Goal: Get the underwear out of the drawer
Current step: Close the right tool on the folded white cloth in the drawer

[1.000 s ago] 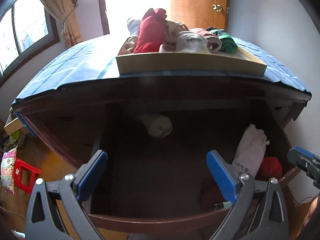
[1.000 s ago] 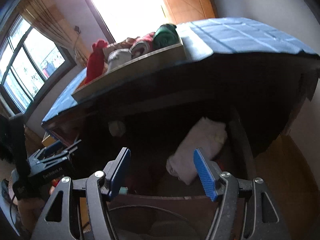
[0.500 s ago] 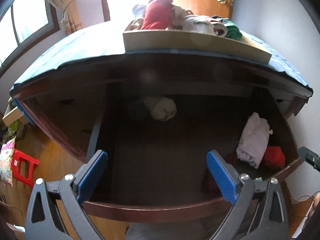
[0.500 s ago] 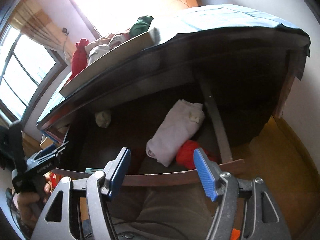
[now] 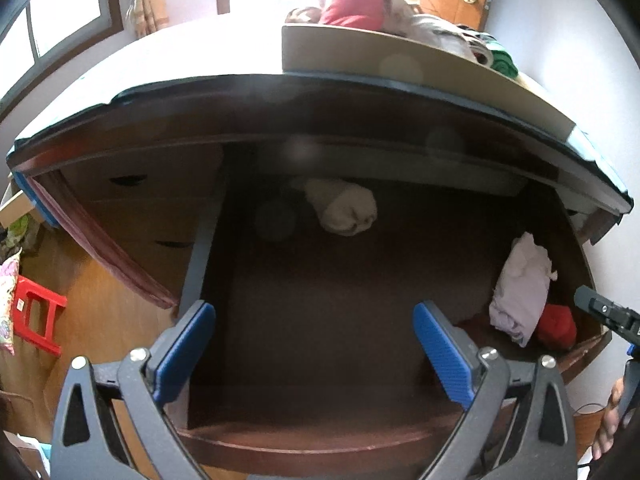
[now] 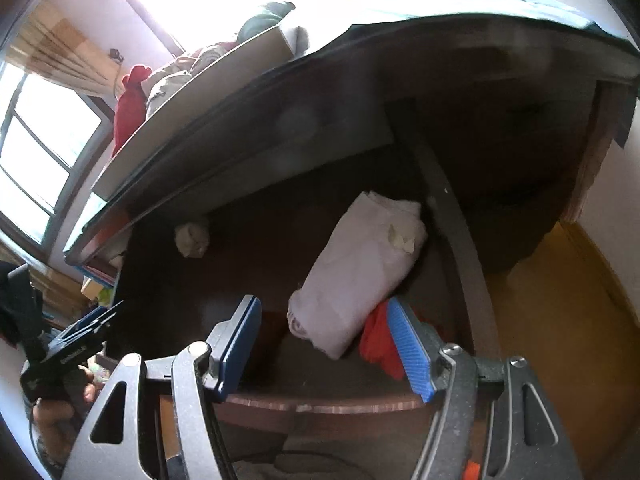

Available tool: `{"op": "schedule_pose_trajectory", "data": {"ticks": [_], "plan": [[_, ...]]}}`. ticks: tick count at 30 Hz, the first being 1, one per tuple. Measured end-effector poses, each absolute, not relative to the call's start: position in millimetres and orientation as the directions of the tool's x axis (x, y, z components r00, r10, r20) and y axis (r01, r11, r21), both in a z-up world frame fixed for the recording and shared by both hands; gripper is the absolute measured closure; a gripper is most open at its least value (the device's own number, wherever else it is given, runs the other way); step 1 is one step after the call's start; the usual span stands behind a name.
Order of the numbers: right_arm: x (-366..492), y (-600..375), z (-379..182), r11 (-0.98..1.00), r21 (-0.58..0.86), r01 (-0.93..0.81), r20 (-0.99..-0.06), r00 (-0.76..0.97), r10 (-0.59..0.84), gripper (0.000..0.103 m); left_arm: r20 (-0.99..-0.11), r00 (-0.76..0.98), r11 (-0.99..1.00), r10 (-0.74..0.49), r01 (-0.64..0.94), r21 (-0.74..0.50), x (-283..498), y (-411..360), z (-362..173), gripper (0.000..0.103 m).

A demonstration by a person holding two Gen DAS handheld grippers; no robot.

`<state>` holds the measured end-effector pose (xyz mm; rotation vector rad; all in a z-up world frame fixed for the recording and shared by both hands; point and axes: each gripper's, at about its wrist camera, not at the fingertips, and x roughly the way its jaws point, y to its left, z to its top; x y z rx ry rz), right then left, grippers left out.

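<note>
The dark wooden drawer (image 5: 304,446) stands pulled open below the desk. A folded pale-lilac underwear (image 6: 356,276) lies at its right side, also in the left wrist view (image 5: 520,288), with a red garment (image 6: 378,340) beside it (image 5: 556,326). A cream rolled piece (image 5: 342,206) lies at the back of the drawer (image 6: 193,236). My left gripper (image 5: 314,354) is open and empty above the drawer's front middle. My right gripper (image 6: 326,350) is open and empty just above the lilac piece's near end.
A shallow cardboard tray (image 5: 400,66) with rolled clothes sits on the blue-covered desk top (image 6: 480,0). The desk's side panel and lower drawers (image 5: 132,216) are at left. A red stool (image 5: 34,316) stands on the wooden floor. The drawer's front rim (image 6: 320,404) lies under my right gripper.
Both grippers have moved lower and closer over the drawer. The right gripper has closed in on the lilac underwear, which now looms larger between its jaws. Both stay open.
</note>
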<state>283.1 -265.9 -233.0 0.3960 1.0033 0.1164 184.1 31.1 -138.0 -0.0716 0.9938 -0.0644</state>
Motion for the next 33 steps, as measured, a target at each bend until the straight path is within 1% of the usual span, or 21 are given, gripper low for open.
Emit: {"op": "schedule_pose_trajectory", "data": {"ticks": [4, 8, 11, 15, 20, 23, 26, 29, 31, 33], "plan": [[293.2, -271.1, -238.2, 0.913, 0.398, 0.092, -0.801, 0.52, 0.297, 0.035, -0.834, 0.54, 0.994, -0.109, 0.044, -0.101, 189.7, 32.2, -137.8, 0.002], [301.0, -284.1, -238.5, 0.868, 0.486, 0.105, -0.78, 0.5, 0.377, 0.035, -0.832, 0.544, 0.994, -0.105, 0.07, -0.079, 199.3, 25.3, -136.3, 0.002], [310.3, -286.8, -244.1, 0.847, 0.519, 0.12, -0.781, 0.468, 0.412, 0.035, -0.836, 0.538, 0.994, -0.107, 0.091, -0.068, 209.2, 16.3, -135.9, 0.002], [324.1, -275.5, -245.5, 0.867, 0.486, 0.106, -0.812, 0.421, 0.404, 0.035, -0.86, 0.494, 0.987, -0.131, 0.151, -0.063, 216.9, 1.1, -140.7, 0.002], [342.7, -265.4, -250.2, 0.906, 0.401, 0.131, -0.876, 0.344, 0.338, 0.035, -0.879, 0.454, 0.947, -0.147, 0.321, 0.008, 215.4, -32.4, -147.0, 0.002], [353.3, -259.1, -254.1, 0.92, 0.371, 0.127, -0.9, 0.294, 0.323, 0.035, -0.888, 0.437, 0.928, -0.145, 0.37, 0.031, 215.1, -43.9, -151.0, 0.002], [364.1, -252.1, -268.5, 0.925, 0.358, 0.129, -0.921, 0.212, 0.327, 0.035, -0.892, 0.427, 0.925, -0.145, 0.378, 0.03, 216.4, -45.2, -154.4, 0.002], [371.5, -254.5, -293.6, 0.901, 0.385, 0.201, -0.922, 0.131, 0.365, 0.035, -0.897, 0.42, 0.937, -0.138, 0.348, 0.019, 220.7, -32.7, -155.8, 0.002], [374.9, -255.7, -300.6, 0.899, 0.379, 0.218, -0.924, 0.134, 0.357, 0.035, -0.902, 0.408, 0.951, -0.138, 0.308, -0.006, 227.2, -23.0, -156.9, 0.002], [379.9, -255.0, -299.7, 0.896, 0.387, 0.219, -0.921, 0.149, 0.361, 0.035, -0.906, 0.394, 0.967, -0.155, 0.246, -0.058, 234.8, -10.1, -157.9, 0.002]]}}
